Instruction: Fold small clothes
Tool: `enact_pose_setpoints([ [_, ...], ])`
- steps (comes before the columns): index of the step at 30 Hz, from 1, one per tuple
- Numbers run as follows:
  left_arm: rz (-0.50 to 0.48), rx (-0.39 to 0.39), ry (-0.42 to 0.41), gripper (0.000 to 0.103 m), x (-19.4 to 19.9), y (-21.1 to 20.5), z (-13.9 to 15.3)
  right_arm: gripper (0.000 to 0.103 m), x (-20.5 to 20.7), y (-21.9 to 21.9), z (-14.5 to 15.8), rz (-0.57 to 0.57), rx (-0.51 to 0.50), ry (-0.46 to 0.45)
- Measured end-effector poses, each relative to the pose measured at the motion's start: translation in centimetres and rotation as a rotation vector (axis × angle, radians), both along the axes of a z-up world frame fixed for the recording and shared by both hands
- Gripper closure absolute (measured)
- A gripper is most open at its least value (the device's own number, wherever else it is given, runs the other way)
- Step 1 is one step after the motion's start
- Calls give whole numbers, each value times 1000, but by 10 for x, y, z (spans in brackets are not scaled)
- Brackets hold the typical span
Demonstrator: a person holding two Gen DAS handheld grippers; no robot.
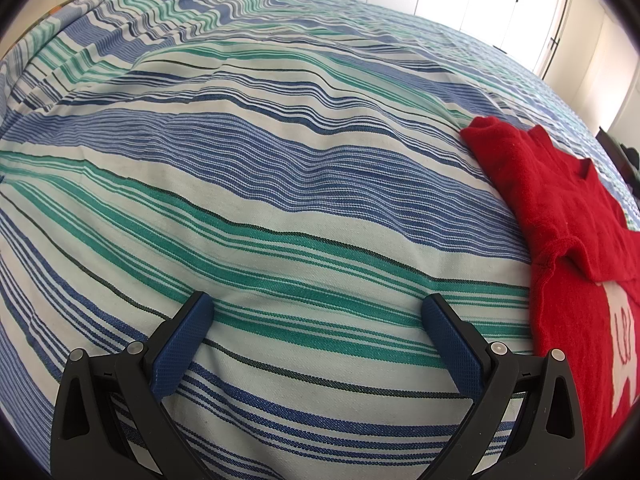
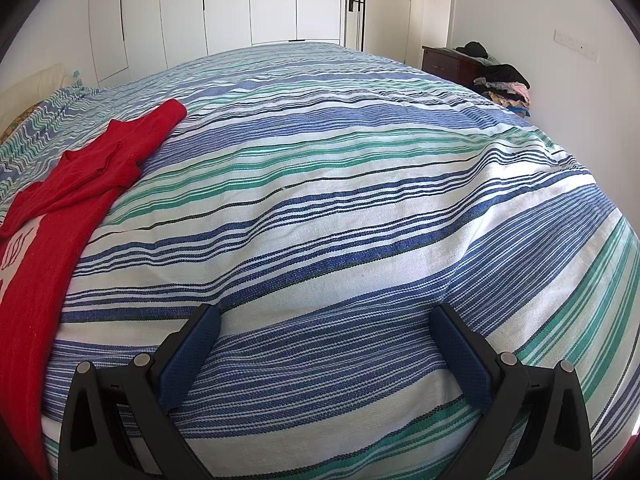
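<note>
A small red knitted top (image 1: 560,216) with a white patch on its front lies flat on the striped bedspread (image 1: 280,160), its sleeves folded in over the body. In the left wrist view it is at the right edge. In the right wrist view the top (image 2: 60,208) is at the left edge. My left gripper (image 1: 318,306) is open and empty, just above the bedspread, left of the top. My right gripper (image 2: 326,318) is open and empty, just above the bedspread (image 2: 360,200), right of the top.
White wardrobe doors (image 2: 240,4) stand beyond the bed's far end. A dark wooden nightstand (image 2: 448,62) and a pile of clothes (image 2: 504,84) are at the far right. A pillow (image 2: 32,88) shows at the far left.
</note>
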State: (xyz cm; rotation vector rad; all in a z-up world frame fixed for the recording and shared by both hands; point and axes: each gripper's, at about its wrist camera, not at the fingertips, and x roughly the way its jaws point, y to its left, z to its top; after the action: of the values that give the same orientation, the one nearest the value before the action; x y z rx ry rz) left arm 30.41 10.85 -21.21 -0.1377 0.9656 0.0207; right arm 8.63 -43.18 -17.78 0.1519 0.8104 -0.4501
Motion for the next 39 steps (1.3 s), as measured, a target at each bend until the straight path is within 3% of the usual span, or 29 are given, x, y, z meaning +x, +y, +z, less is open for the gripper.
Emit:
enact_pose_setpoints([
  [39,-1,0,0,0,-1,0,0,0,0,1,0,0,-2,4],
])
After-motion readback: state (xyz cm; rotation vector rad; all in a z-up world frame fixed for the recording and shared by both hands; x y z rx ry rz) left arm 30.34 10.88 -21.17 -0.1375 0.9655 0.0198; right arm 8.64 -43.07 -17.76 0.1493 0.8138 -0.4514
